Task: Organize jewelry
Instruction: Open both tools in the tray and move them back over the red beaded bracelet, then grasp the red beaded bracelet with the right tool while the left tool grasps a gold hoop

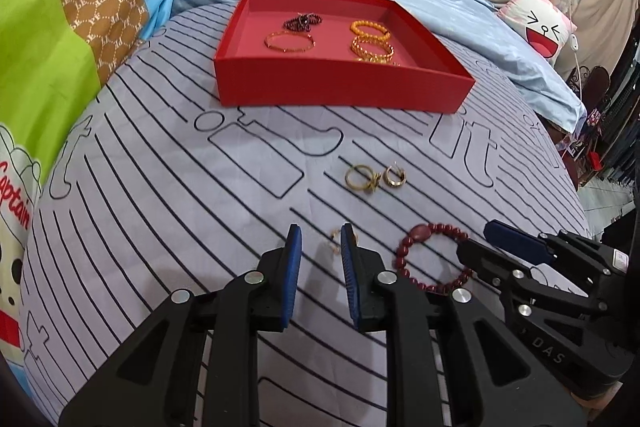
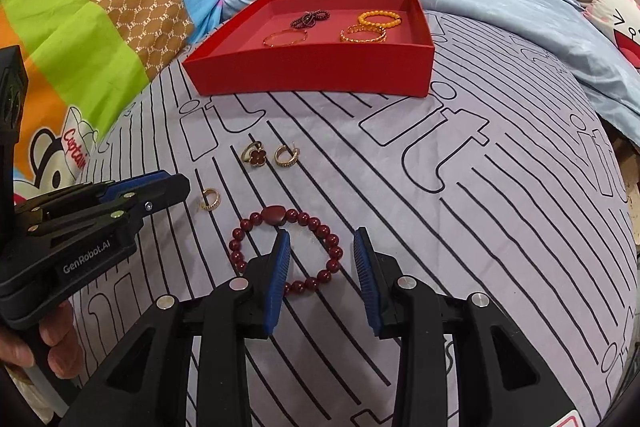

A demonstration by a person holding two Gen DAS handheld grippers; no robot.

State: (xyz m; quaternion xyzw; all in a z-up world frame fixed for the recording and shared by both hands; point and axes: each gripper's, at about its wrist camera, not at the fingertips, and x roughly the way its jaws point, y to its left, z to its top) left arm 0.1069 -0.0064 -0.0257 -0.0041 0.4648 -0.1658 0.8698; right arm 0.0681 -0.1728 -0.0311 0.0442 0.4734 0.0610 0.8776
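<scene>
Gaping wide, the right gripper (image 2: 322,247) straddles one side of the dark red bead bracelet (image 2: 285,251) on the striped sheet (image 2: 480,207), grasping nothing. Also parted and empty, the left gripper (image 1: 320,247) hovers by a small gold hoop earring (image 2: 209,199), perhaps touching it. Farther off lie a clover ring (image 2: 253,154) and another hoop (image 2: 285,154), then the red tray (image 1: 344,83) holding bracelets.

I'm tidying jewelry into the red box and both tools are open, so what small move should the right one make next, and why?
Probably lower the right tool and close on the red bead bracelet. Its open jaws already straddle the bracelet's right side, nothing is gripped yet, and the red box ahead already holds bracelets. The left tool sits by a small gold earring.
</scene>
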